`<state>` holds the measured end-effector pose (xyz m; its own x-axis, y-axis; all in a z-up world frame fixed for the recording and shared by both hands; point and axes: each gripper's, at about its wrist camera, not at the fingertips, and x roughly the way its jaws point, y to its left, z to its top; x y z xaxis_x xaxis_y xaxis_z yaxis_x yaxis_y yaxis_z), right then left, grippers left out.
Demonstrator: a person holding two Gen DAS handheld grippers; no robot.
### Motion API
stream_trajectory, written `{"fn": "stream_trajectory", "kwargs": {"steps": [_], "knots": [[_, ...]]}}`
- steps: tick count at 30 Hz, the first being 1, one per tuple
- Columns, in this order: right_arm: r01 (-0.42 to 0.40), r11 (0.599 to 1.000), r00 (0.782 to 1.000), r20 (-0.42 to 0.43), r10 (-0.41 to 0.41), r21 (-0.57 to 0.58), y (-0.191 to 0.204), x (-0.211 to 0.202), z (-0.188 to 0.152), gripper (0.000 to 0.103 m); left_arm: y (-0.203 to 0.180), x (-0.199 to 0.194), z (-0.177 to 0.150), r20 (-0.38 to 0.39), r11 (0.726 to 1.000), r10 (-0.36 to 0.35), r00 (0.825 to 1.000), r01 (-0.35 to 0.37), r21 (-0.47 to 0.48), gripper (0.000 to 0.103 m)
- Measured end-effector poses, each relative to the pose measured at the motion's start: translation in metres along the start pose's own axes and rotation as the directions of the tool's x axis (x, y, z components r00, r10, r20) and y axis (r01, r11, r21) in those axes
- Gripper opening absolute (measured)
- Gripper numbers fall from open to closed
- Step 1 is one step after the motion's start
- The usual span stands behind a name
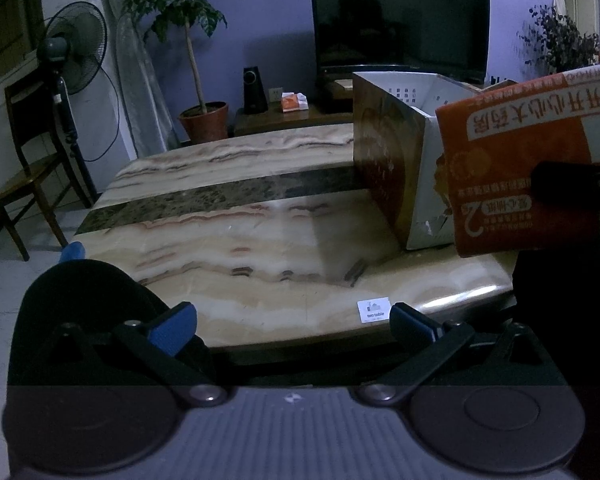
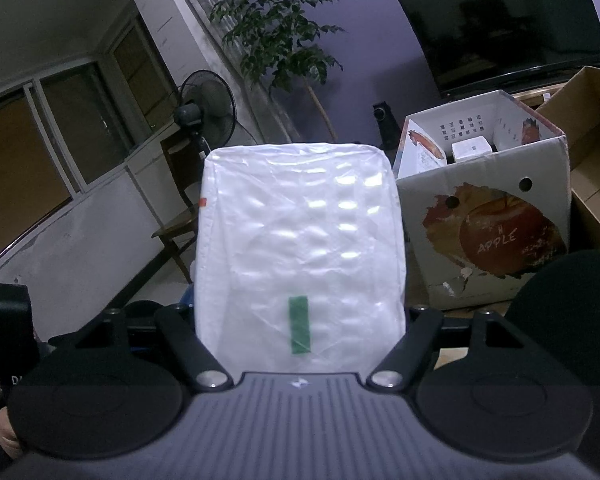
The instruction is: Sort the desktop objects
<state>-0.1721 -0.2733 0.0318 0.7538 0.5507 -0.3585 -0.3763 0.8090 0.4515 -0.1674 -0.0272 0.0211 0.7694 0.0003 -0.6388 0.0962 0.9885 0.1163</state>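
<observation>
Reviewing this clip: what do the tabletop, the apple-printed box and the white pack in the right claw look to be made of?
Tabletop: looks like polished marble or onyx, with wavy cream and brown bands and glare at the near edge.
Apple-printed box: printed cardboard, matte, with torn, scuffed lower corners.
White pack held in the right claw: thin glossy plastic film, crinkled with bright highlights; likely soft tissue inside, though that is hidden.

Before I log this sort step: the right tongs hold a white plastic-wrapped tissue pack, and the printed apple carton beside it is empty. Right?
Not quite. The right tongs do hold the white plastic-wrapped tissue pack, but the printed apple carton already contains a small white box, as the right wrist view shows.
</observation>
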Motion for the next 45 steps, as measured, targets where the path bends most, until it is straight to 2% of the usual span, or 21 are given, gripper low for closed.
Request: {"fn": "stream_trajectory", "kwargs": {"steps": [45], "knots": [[-0.027, 0.999, 1.0, -0.017, 0.026, -0.027, 0.0035, 0.0035, -0.0016, 0.077, -0.0019, 0.0029, 0.0001, -0.02, 1.0, 0.01, 1.0, -0.009, 0.015, 0.102]]}}
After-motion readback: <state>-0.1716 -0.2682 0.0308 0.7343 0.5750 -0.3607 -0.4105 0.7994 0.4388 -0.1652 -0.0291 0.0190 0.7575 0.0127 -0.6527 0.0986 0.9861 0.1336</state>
